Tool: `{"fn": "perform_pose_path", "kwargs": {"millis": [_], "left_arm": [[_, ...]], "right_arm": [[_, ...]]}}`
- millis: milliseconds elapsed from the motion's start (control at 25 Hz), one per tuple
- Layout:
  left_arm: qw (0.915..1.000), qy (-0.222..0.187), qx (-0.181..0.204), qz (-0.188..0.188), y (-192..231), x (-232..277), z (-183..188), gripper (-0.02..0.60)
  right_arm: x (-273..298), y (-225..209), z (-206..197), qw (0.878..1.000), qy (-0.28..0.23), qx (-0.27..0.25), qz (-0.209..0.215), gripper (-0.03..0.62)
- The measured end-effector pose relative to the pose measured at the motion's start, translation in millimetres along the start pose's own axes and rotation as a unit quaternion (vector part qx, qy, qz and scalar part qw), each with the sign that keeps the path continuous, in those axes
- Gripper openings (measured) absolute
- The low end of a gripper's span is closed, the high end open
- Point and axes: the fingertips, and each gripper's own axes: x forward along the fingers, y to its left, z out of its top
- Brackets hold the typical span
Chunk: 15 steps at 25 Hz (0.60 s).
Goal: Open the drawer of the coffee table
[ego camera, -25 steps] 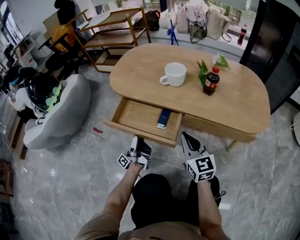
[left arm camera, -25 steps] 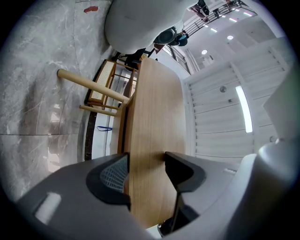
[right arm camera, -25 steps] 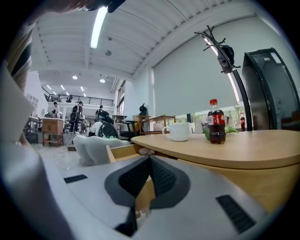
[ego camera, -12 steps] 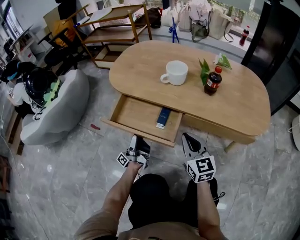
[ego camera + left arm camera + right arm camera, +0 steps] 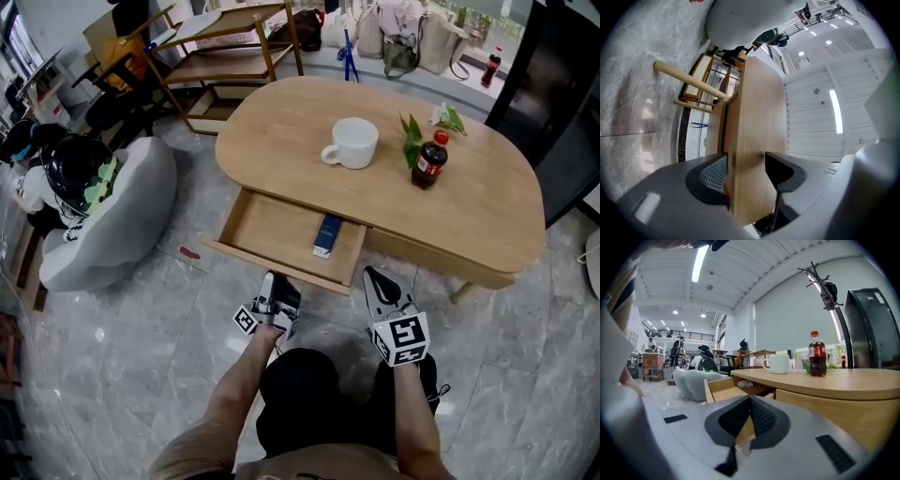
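- Below the near-left edge of the coffee table [image 5: 300, 131], finds the drawer [image 5: 272, 228] drawn well out toward the person, with a small blue box [image 5: 326, 235] lying inside near its right wall; judges the opening done or all but done.
- Grips the drawer's front with the left gripper [image 5: 278, 281]: jaws held part-way apart, with the wood of the front panel filling the gap and seemingly pressed on both sides.
- Seems to pinch the panel itself because no knob or handle shows on the plain front.
- Takes hold near the middle of the front, probably to pull straight and avoid skewing the drawer on its runners.
- Turns the left gripper onto its side, to judge by floor at the left and ceiling lights at the right of the left gripper view, putting one jaw above the wood and one below.
- Holds the right gripper [image 5: 376, 278] low beside the drawer's right corner and close to the table's front; cannot tell whether touching.
- Has its jaws shut tight together on nothing, apparently idle and clear of the drawer's path.
- Reaches both forearms forward and down from the body, close above the floor [image 5: 141, 356], side by side.
- Leaves the white mug [image 5: 352, 145] and cola bottle [image 5: 428, 161] upright on the tabletop, well apart from both grippers.
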Motion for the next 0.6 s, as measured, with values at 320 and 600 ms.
{"fn": "perform_pose_path", "kwargs": {"millis": [320,600], "left_arm": [[0.9992,-0.002,0.009,0.039,10,-20,2,0.238],[0.9913,0.055,0.088,0.082,-8,-22,0,0.236]], "right_arm": [[2,0,-5,1.000,0.003,0.006,-0.002,0.005],[-3,-6,-9,1.000,0.003,0.012,-0.006,0.005]]}}
